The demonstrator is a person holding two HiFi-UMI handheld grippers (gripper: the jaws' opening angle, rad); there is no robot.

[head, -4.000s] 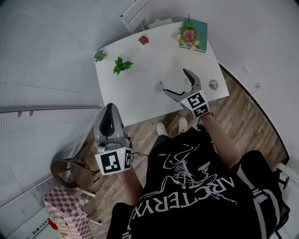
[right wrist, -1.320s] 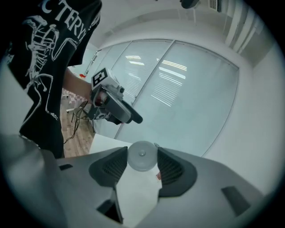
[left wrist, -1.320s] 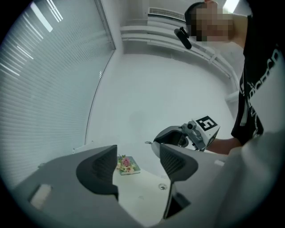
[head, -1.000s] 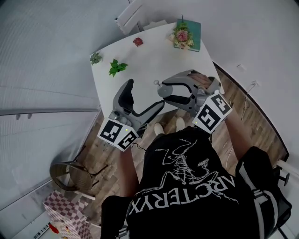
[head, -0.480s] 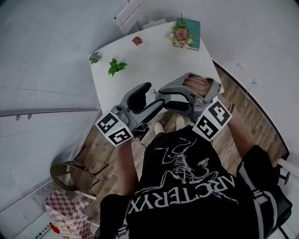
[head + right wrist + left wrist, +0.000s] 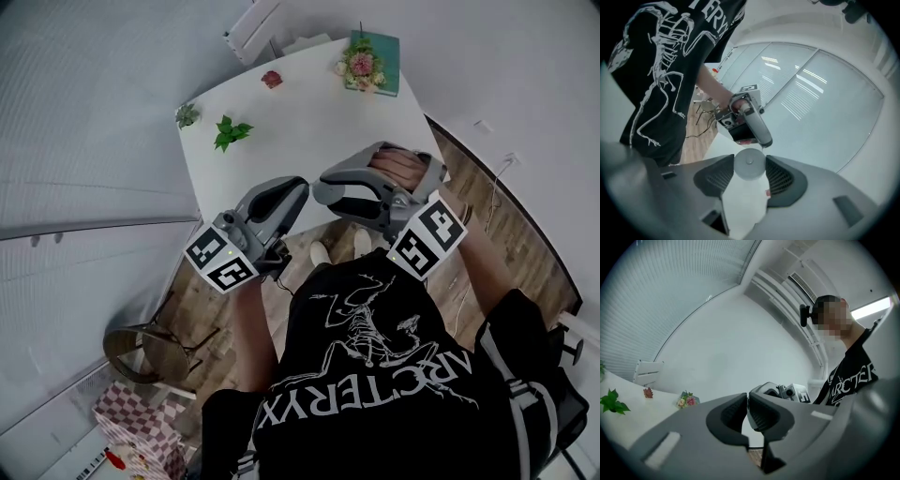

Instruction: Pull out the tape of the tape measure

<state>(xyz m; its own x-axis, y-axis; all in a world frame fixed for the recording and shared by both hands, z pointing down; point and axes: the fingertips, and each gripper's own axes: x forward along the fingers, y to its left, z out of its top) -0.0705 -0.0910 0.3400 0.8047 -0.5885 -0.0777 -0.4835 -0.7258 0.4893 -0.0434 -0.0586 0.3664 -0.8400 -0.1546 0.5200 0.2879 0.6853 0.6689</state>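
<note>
The tape measure (image 6: 749, 165), a grey disc on a white body, sits pinched between the pads of my right gripper (image 6: 750, 177). In the head view the right gripper (image 6: 323, 186) hovers over the white table's (image 6: 281, 131) near edge, pointing left. My left gripper (image 6: 298, 189) points right, its tips meeting the right gripper's tips. The right gripper view shows the left gripper's fingers (image 6: 759, 131) ending right at the tape measure. In its own view the left gripper (image 6: 747, 401) has its jaws together. No tape shows between them, and I cannot tell if the tape's end is pinched.
On the table's far side lie a green sprig (image 6: 230, 132), a small plant (image 6: 187, 114), a red object (image 6: 272, 79) and flowers (image 6: 361, 66) on a teal book (image 6: 386, 54). A round stool (image 6: 150, 352) stands on the wooden floor at the left.
The left gripper has swung in from the left, shut its wide-open jaws and brought its tips against the right gripper's tips. The right gripper has kept its hold and place.
</note>
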